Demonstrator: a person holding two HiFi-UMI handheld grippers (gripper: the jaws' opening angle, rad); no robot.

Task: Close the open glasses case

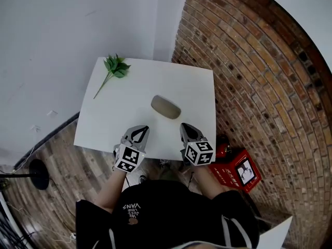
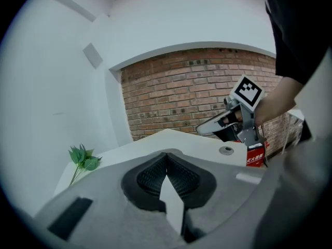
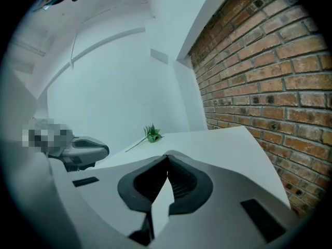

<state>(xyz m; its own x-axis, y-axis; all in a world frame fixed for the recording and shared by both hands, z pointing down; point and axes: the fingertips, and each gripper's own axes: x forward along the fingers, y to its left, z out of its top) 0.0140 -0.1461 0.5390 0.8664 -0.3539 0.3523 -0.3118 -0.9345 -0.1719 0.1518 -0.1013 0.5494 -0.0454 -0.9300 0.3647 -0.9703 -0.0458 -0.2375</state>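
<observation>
As case lies closed, L gripper & R gripper are closed, empty.

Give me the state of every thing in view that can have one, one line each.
glasses case: closed, lying on the table, touched by neither gripper.
left hand-held gripper: shut, nothing between its jaws.
right hand-held gripper: shut, nothing between its jaws.
green sprig: lying flat near the table's far left corner.
</observation>
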